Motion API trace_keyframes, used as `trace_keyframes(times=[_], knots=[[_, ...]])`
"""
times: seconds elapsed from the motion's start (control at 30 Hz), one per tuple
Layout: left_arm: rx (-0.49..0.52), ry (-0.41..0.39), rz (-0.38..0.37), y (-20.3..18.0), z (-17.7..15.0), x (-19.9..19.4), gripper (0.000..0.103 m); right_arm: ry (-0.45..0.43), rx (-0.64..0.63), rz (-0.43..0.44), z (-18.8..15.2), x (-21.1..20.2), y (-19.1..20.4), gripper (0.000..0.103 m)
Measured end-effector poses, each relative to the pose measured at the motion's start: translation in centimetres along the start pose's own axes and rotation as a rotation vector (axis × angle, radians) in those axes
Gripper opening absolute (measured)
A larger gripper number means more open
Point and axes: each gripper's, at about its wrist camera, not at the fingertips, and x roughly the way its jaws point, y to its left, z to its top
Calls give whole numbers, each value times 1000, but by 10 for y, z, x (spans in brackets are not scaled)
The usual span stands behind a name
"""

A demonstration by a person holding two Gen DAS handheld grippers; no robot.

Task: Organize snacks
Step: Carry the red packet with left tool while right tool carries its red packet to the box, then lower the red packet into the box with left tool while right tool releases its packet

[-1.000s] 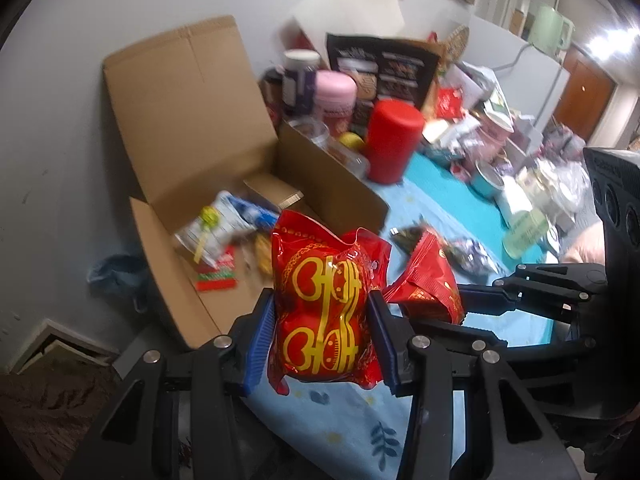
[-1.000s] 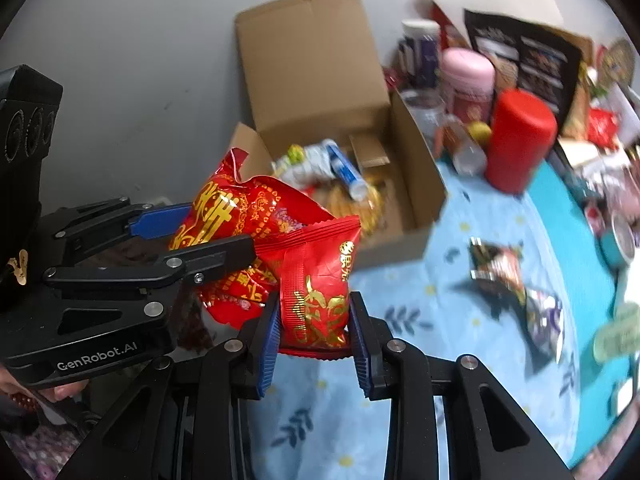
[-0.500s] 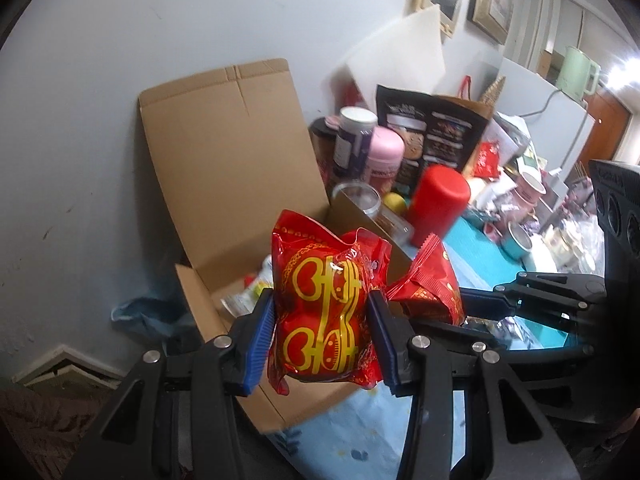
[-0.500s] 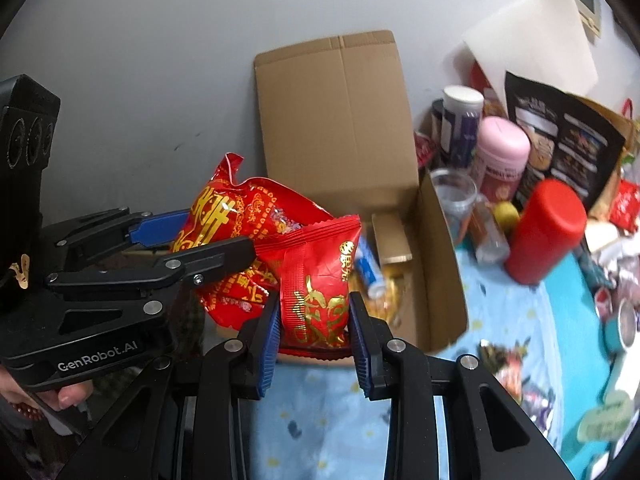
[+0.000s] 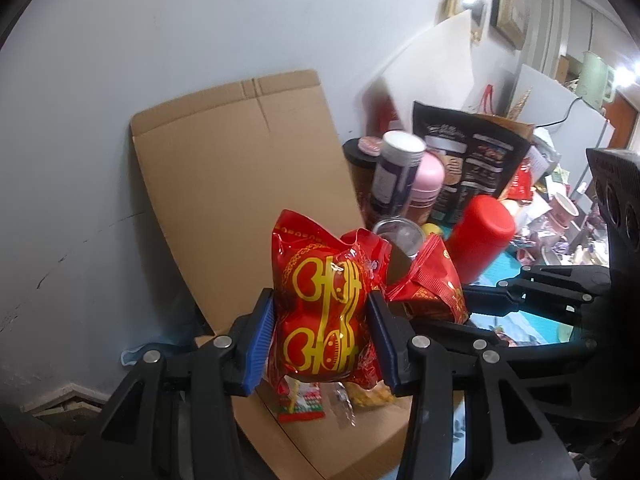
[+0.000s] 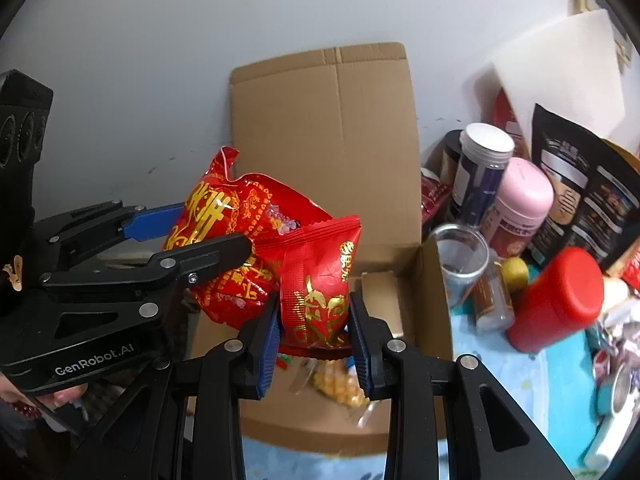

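The left gripper (image 5: 320, 330) is clamping a large red snack bag (image 5: 320, 312) and the right gripper (image 6: 313, 334) a smaller red packet (image 6: 316, 280), both hanging over the open cardboard box (image 6: 434, 300), which is already holding what look like several snacks; neither is dropped in yet.

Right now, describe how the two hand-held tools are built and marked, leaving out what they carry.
Both match. The left tool has black angular linkage arms with silver round rivets and blue ribbed pads lining its two fingers. The right tool is built the same way. Seen from the right wrist, the left tool's black body bears white "GenRobot.AI" lettering and a boxy black housing with round openings.
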Motion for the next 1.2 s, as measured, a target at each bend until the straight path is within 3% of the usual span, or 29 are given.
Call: trace_keyframes(times=[0.53, 0.97, 1.2], knots=[[-49, 139, 68, 19, -27, 84, 45, 143, -5, -11, -11, 93, -21, 32], [-73, 280, 135, 23, -57, 128, 45, 241, 23, -18, -34, 131, -38, 32], [-92, 304, 146, 25, -61, 135, 48, 272, 28, -20, -36, 143, -40, 32]])
